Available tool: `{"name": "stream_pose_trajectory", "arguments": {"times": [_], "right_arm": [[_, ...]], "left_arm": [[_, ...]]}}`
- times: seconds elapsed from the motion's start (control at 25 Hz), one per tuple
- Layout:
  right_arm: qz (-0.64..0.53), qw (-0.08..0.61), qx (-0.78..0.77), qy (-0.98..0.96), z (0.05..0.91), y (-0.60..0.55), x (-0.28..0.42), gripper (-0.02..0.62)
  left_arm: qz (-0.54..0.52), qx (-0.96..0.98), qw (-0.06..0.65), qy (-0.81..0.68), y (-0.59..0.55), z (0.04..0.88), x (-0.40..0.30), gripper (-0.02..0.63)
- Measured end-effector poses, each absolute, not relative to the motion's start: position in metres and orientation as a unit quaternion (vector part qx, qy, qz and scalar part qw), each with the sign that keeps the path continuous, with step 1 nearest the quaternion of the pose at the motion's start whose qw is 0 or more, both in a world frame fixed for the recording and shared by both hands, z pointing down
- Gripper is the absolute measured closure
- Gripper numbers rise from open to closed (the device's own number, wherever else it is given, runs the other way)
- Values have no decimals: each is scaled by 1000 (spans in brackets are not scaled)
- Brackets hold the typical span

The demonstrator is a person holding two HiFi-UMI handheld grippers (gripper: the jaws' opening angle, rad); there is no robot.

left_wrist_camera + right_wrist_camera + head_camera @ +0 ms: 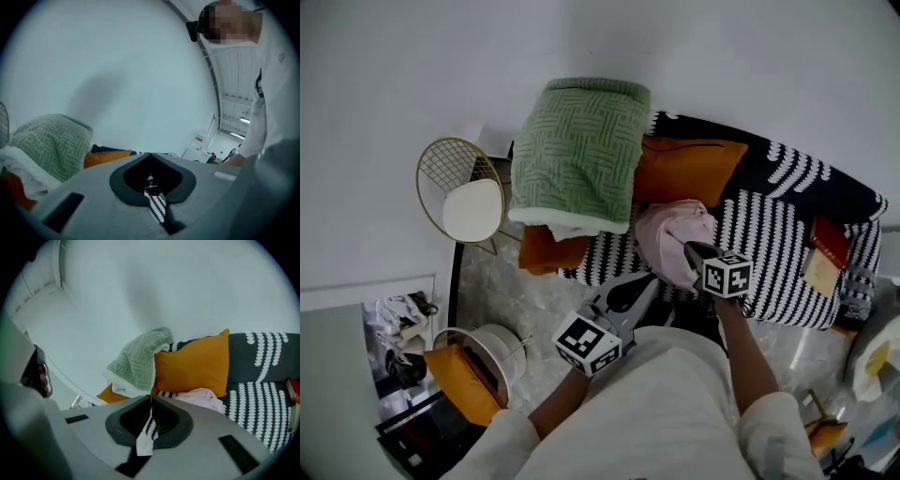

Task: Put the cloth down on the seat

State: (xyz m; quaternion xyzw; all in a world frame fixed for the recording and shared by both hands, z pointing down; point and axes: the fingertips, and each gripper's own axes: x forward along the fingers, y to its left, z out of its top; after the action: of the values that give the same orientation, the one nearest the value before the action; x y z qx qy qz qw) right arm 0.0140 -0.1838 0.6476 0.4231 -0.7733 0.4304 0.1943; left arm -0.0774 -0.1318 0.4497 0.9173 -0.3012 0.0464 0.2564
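Observation:
A crumpled pink cloth (675, 234) (201, 397) lies on the black-and-white patterned sofa seat (769, 253) (255, 404), in front of an orange cushion (689, 169) (194, 364). My right gripper (690, 250) (151, 401) hangs just over the cloth's near right edge. Its jaws are shut with nothing between them, and the cloth lies beyond and below them. My left gripper (649, 281) (151, 174) is off the sofa's front edge, left of the right one, pointing toward the seat. Its jaws are closed to a thin slit and hold nothing.
A green woven blanket (577, 150) (51, 140) (138, 359) is draped over the sofa's left end, above a second orange cushion (548, 251). A red book (830, 239) lies at the seat's right end. A gold wire chair (464, 192) and a white round bin (492, 352) stand at the left.

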Motion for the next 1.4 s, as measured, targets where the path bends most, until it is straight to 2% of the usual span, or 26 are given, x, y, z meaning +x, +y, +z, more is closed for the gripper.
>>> {"name": "stream_pose_trajectory", "arguments": {"times": [0.52, 1.0, 1.4], "right_arm": [[342, 219, 401, -821, 581, -132, 6, 586], [345, 137, 400, -838, 530, -15, 61, 586], [318, 96, 423, -843, 507, 118, 126, 586]], "left_arm": [[61, 913, 275, -295, -116, 468, -64, 595], [71, 919, 257, -291, -46, 459, -12, 595], [103, 925, 261, -257, 99, 470, 76, 595]]}}
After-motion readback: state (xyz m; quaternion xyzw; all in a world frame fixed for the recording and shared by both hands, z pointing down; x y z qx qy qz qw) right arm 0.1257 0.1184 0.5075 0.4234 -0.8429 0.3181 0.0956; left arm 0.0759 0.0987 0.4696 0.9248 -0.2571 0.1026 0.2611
